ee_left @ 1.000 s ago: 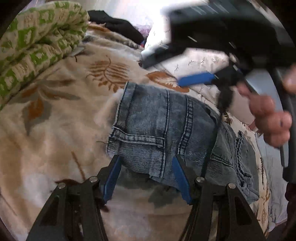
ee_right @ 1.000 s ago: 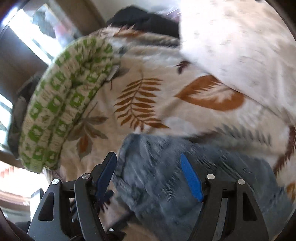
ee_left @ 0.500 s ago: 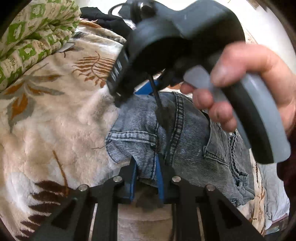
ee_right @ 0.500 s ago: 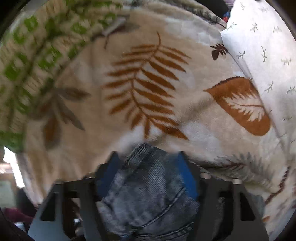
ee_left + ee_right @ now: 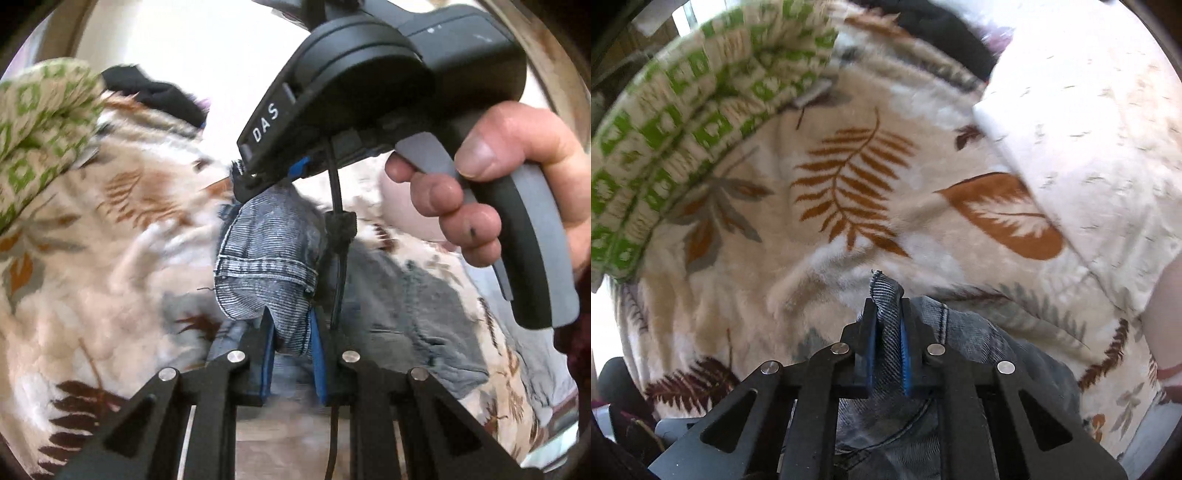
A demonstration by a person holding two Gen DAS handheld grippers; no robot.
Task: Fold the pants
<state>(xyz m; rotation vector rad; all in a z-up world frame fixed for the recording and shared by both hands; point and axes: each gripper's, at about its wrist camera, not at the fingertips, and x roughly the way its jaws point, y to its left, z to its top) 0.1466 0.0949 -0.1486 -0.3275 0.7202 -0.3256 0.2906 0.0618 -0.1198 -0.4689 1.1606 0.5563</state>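
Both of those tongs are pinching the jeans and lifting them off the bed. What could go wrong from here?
The right tongs hold only a narrow bunched tip of the jeans, so the denim might slip out as its weight hangs. The left tongs grip near the hem edge; an uneven pull could twist the fold. A black cable dangles against the cloth and might snag in it.

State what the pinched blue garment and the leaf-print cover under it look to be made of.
The faded blue pants, pinched in both the left gripper and the right gripper, look like denim: washed matte, ribbed twill lines, a stitched hem. The cream leaf-print blanket looks like plush fleece, going by its fuzzy, tufted nap; its fibre cannot be told.
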